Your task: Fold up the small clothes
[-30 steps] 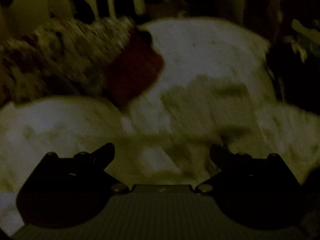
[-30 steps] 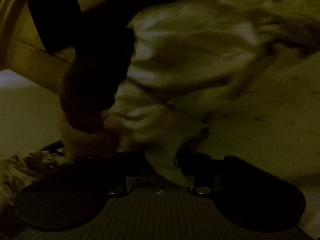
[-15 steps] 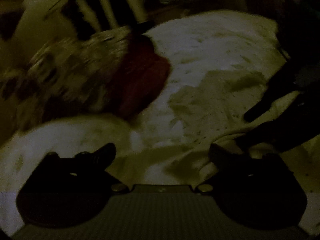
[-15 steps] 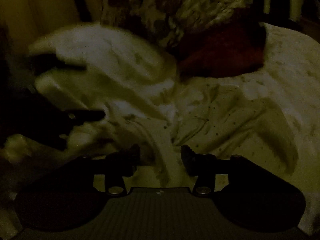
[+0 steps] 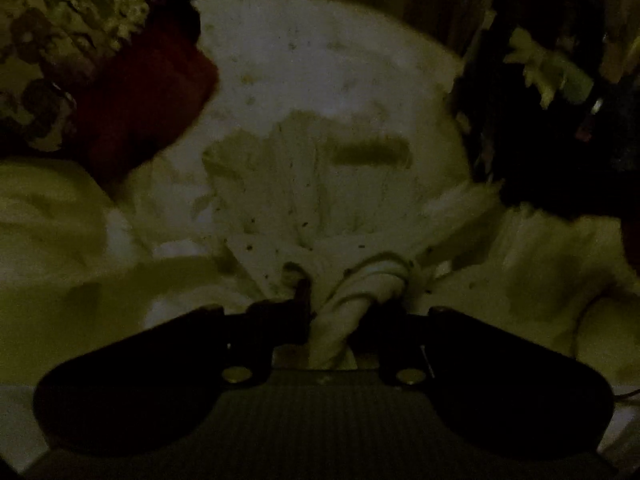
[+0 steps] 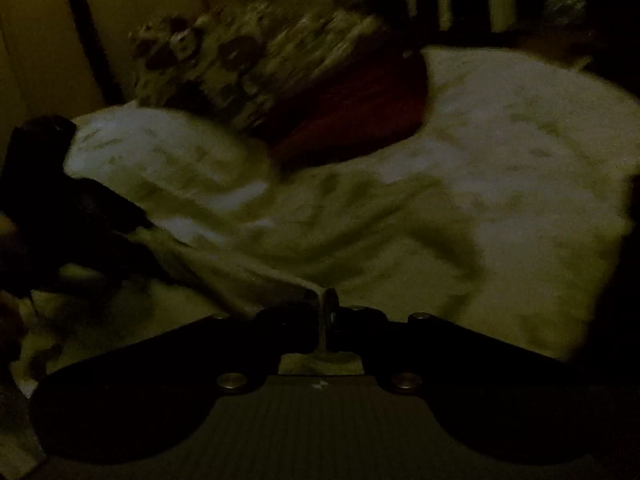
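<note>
Big bed [image 5: 320,52] with a pale sheet, small faint marks all over it. Dim light, so colours hard to tell. Lying on the sheet: a dark red pillow [image 5: 148,92] near the far left side, with a flowery pillow [image 5: 60,52] right behind it, the two touching. Another pale soft lump [image 6: 152,152], maybe a pillow, just beside the red one. Small pale garment with tiny dots [image 5: 312,200] spread out on the middle of the sheet, wrinkled and bunched at the near end. Dark heap [image 5: 560,120] at the right edge, too dark to tell
</note>
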A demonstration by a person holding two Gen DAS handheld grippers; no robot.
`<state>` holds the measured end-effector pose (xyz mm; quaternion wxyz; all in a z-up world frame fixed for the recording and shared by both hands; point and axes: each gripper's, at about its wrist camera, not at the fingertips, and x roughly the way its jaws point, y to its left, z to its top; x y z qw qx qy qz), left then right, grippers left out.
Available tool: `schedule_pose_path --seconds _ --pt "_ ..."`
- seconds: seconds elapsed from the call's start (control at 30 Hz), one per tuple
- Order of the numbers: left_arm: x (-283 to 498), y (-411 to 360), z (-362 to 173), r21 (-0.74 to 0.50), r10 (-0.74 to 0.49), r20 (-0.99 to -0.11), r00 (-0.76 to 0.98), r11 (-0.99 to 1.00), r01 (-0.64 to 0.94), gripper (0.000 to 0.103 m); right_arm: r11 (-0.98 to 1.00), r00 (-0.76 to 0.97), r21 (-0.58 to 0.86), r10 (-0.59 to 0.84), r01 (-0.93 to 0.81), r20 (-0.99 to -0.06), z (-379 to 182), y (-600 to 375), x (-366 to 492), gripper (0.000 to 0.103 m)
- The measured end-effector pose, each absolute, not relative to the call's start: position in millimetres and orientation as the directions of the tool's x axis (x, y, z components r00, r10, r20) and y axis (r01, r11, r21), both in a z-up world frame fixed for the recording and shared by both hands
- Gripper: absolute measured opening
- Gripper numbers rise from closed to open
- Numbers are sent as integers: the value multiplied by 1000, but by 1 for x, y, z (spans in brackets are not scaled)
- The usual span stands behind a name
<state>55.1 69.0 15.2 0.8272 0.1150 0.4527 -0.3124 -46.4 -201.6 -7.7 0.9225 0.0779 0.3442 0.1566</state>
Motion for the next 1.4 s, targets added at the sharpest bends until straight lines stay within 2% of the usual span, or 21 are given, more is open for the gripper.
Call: schedule_pose_path --seconds 0.07,0.13,0.23,0.27,0.3,0.33,0.4,0.53,0.6,0.7,0.77,0.8,0.83,0.87,0.9,0.93,1.0,1.1,1.27,1.37,1.4 --pt "50 71 27 -7 -347 -826 445 795 607 17 946 741 269 311 -181 -595 -4 -213 -65 0" --pt "46 76 38 56 -302 -806 510 818 573 33 972 787 186 229 -147 -573 3 -217 -80 0" --pt "46 81 41 -11 -355 -802 480 813 583 37 952 795 285 257 -112 -549 8 -242 -91 2" --pt "46 81 41 -14 -354 -803 479 815 579 38 936 790 330 294 -124 -538 7 -246 -91 9" --pt "46 79 39 -3 -343 -803 488 821 571 43 921 789 369 320 -129 -524 3 -247 -89 33" --pt "47 76 38 17 -324 -802 502 827 562 48 909 785 397 339 -131 -519 0 -244 -86 63" --pt "49 74 39 41 -307 -796 522 832 553 59 886 753 432 399 -169 -523 -9 -233 -70 96" --pt "40 76 41 117 -266 -778 569 829 547 84 901 723 347 420 -260 -548 -22 -190 -30 95" --pt "35 78 34 173 -212 -787 579 826 537 85 887 699 261 461 -381 -547 -21 -163 -11 93" --pt "27 76 16 104 -241 -833 499 816 568 82 868 648 79 424 -490 -633 -29 -117 28 90" --pt "13 68 5 141 -214 -842 496 798 585 80 842 601 71 439 -535 -668 -44 -99 52 81" --pt "6 64 2 173 -197 -840 505 786 594 79 824 557 88 453 -559 -696 -51 -94 60 65" --pt "-1 62 -1 200 -184 -838 514 773 602 77 803 506 111 469 -585 -724 -58 -86 69 32" --pt "-6 61 -4 220 -173 -835 522 766 604 73 789 491 132 494 -600 -718 -59 -84 70 11" --pt "-9 62 -7 228 -163 -835 526 767 600 60 797 518 124 493 -591 -699 -55 -84 68 7" --pt "-10 63 -11 217 -158 -844 512 773 596 37 835 587 87 451 -543 -672 -48 -87 65 7" --pt "-6 70 -19 125 -197 -874 445 794 596 16 897 731 79 404 -436 -550 -21 -111 52 6" --pt "-12 71 -26 130 -192 -877 441 789 601 14 952 880 93 306 -293 -362 21 -154 19 6" --pt "-14 75 -27 114 -197 -881 431 794 597 13 983 967 136 153 -127 -204 67 -222 -37 6" --pt "-11 81 -21 65 -229 -876 424 816 575 15 965 978 256 102 -52 -183 78 -266 -66 6" --pt "-9 83 -18 39 -246 -874 420 825 563 16 958 972 284 102 -39 -211 78 -276 -75 7"
